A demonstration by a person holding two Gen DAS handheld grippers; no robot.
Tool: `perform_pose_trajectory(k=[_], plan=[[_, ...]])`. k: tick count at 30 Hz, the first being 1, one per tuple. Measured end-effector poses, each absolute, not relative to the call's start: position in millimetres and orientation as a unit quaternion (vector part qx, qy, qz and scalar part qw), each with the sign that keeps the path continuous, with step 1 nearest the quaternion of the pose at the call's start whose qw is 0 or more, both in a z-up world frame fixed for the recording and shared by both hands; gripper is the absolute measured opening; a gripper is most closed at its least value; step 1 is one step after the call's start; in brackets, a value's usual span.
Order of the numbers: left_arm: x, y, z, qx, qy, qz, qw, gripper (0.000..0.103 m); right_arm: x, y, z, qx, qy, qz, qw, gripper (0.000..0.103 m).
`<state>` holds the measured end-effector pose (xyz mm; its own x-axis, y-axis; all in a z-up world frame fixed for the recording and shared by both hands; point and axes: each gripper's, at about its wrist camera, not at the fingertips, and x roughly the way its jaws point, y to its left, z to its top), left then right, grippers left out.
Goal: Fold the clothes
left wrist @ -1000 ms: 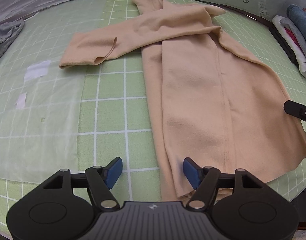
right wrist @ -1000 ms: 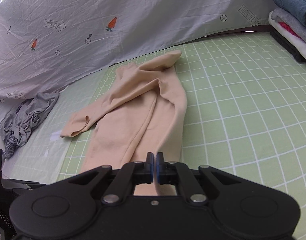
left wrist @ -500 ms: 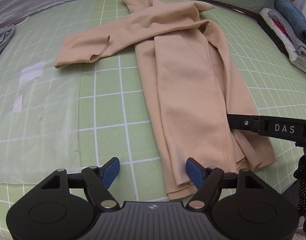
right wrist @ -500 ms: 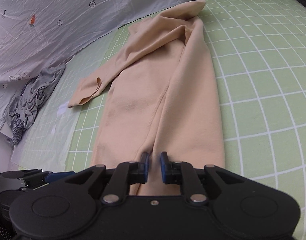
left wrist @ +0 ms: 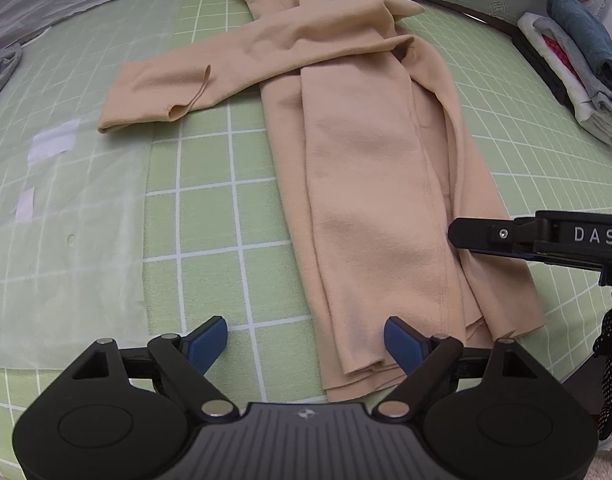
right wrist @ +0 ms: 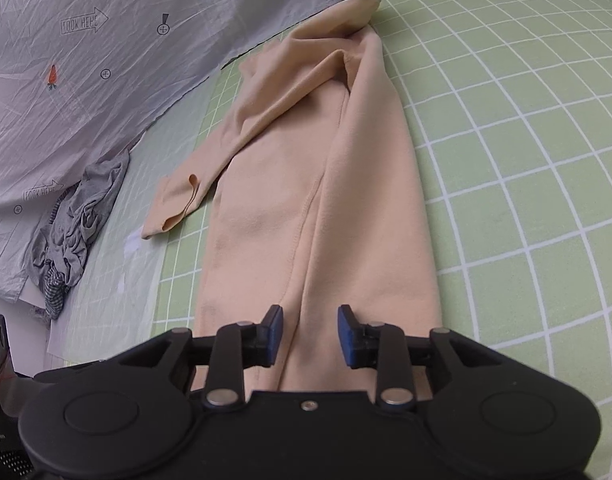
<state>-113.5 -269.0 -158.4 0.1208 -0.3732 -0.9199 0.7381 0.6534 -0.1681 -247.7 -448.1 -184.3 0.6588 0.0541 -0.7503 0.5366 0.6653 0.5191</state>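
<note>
Beige garment [left wrist: 369, 184] lies folded lengthwise on the green grid surface [left wrist: 210, 216], its hem just ahead of both claws. Right claw [right wrist: 309, 334], pinched shut a second ago, now gapes empty; left claw [left wrist: 306, 344] stays wide open, holding nothing.

The beige garment [left wrist: 369, 184] is soft, matt, fleecy cloth with a stitched seam; the green grid mat [left wrist: 210, 216] looks smooth and matt; at its nine o'clock lies translucent plastic sheeting [left wrist: 66, 240]; the backdrop sheet [right wrist: 86, 80] is creased printed fabric.
</note>
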Motion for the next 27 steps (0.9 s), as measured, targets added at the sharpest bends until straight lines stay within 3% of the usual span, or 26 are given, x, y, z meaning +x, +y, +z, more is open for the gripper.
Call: perform_pose_trajectory(k=[6,12,27], plan=[[-84.6,-256.3,-146.5,0.108,0.549,-0.341,0.756,0.086,-239.0,-478.6,-166.5,0.387,0.35,-0.162,0.837,0.047],[-35.2,-247.3,-134.1,0.05,0.536,-0.28,0.795,0.086,-228.5,-511.1,-151.4,0.394,0.317,-0.179,0.844,0.048],[66.7,-271.2,-149.6,0.044,0.522,-0.219,0.823,0.085,-130.1,-642.5,-154.5,0.46,0.271,-0.214,0.818,0.048]])
